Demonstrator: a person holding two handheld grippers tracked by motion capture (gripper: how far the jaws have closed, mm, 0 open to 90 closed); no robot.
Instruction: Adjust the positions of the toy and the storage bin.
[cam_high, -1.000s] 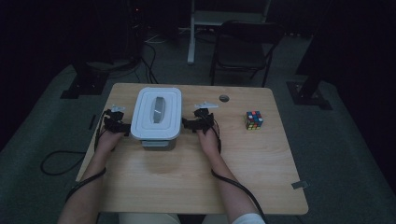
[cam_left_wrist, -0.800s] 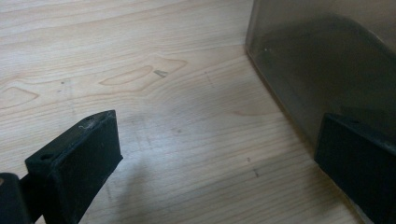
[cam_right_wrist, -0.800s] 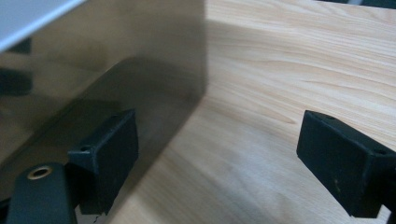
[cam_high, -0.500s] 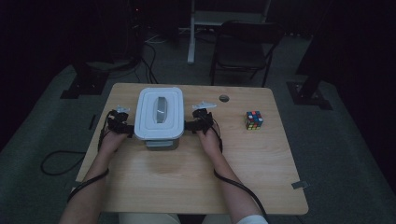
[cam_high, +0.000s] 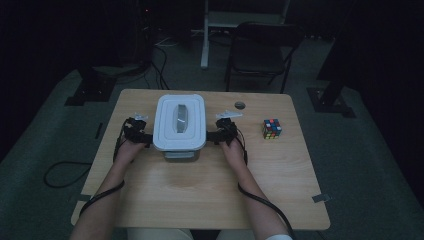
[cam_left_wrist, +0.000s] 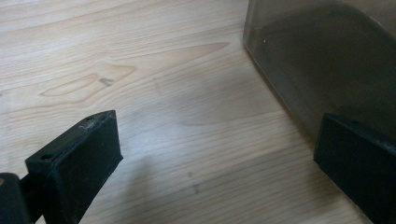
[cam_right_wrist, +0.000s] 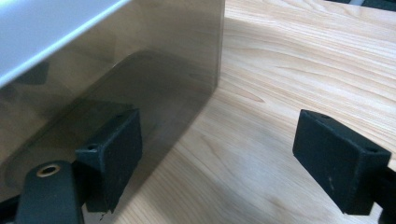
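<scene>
Container (cam_high: 180, 150), a rectangular translucent grey plastic box under a white lid (cam_high: 180, 121) with a clear central strip, stood on the far-centre part of the light wooden table (cam_high: 200, 195), between the two hands. Left gripper (cam_high: 146, 140) sat just beside the box's left side; in the left gripper view its black jaws stood wide apart, with bare tabletop (cam_left_wrist: 187, 116) between them and one jaw close against the container wall (cam_left_wrist: 327, 60), contact not determinable. Right gripper (cam_high: 211, 136) sat at the box's right side; its jaws had just been closing slightly but were spread in the right gripper view, one close to the smoky wall (cam_right_wrist: 154, 70), nothing clamped. Both grippers were open. Further right, well apart from the box, lay a multicoloured puzzle cube (cam_high: 272, 128). A small dark round disc (cam_high: 240, 105) lay near the far edge
</scene>
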